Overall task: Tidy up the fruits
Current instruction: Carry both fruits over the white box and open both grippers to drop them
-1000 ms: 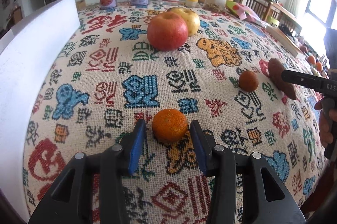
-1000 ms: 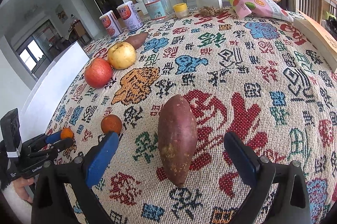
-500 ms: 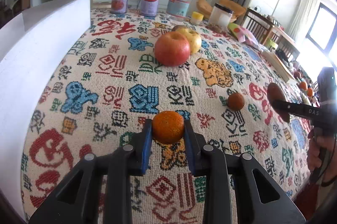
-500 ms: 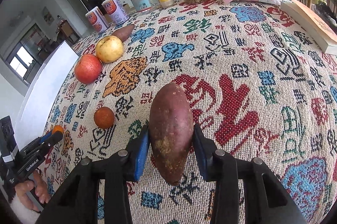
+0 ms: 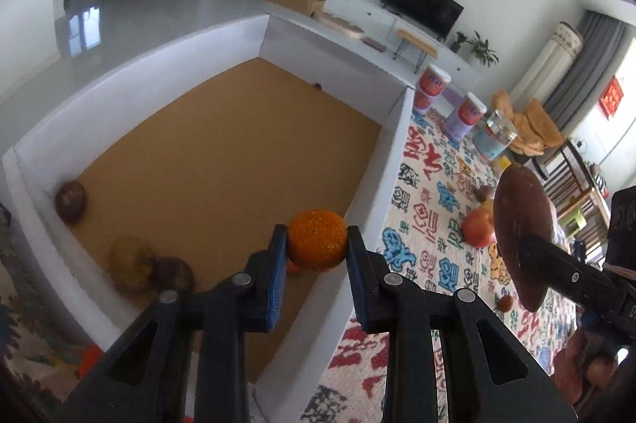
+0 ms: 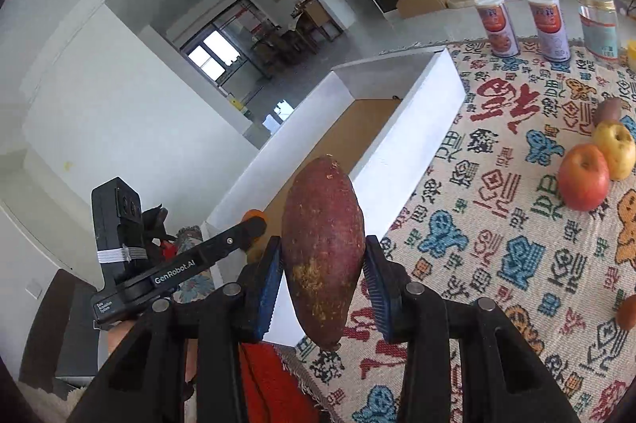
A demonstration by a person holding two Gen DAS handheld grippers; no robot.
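Note:
My left gripper (image 5: 316,246) is shut on an orange mandarin (image 5: 317,239) and holds it in the air above the near right side of the white box (image 5: 393,140). The box has a brown floor with several fruits (image 5: 131,266) in its near corner. My right gripper (image 6: 324,270) is shut on a reddish sweet potato (image 6: 322,244), lifted above the tablecloth just right of the box (image 6: 413,121). The sweet potato also shows in the left wrist view (image 5: 522,236). A red apple (image 6: 583,176) and a yellow apple (image 6: 615,148) lie on the cloth.
Two cans (image 6: 520,25) and a glass jar (image 6: 598,23) stand at the table's far edge. A small brown fruit (image 6: 627,311) lies at the right, another sweet potato (image 6: 607,111) behind the apples. The patterned cloth (image 6: 497,224) covers the table.
Both grippers lifted their loads off the cloth and swung left toward the white box. The mandarin now hangs over the box; the sweet potato is raised beside it.

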